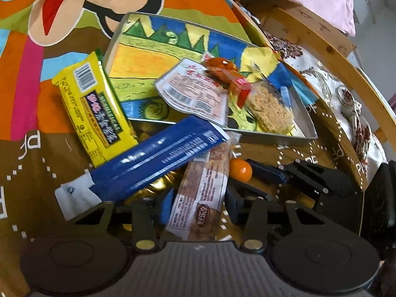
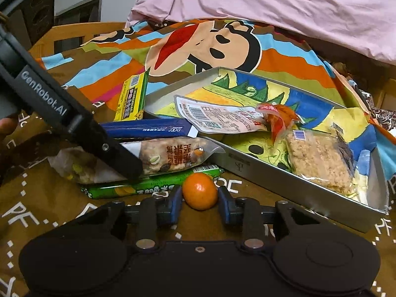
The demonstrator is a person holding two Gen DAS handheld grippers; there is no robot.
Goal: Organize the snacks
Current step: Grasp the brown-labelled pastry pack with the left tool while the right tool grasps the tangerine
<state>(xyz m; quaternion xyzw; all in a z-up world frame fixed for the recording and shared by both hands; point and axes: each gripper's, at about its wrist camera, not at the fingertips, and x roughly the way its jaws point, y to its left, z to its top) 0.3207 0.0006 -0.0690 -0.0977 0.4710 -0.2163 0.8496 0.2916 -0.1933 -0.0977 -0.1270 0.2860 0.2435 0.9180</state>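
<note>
Right wrist view: left gripper [image 2: 131,165] hides part of nut bar [image 2: 170,157].

A metal tray [image 2: 284,180] holds a pale flat pouch [image 2: 222,118], a red-orange wrapped snack [image 2: 279,118] and a crumbly rice cake [image 2: 319,160]. Outside it lie a yellow packet [image 2: 131,99], a blue pack [image 2: 148,128], a nut bar [image 2: 170,158], a green roll [image 2: 148,188] — and one small orange [image 2: 200,190].

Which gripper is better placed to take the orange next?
Right: its gripper is open with the orange between its fingers. The left gripper straddles the nut bar, with the orange beside it.
</note>
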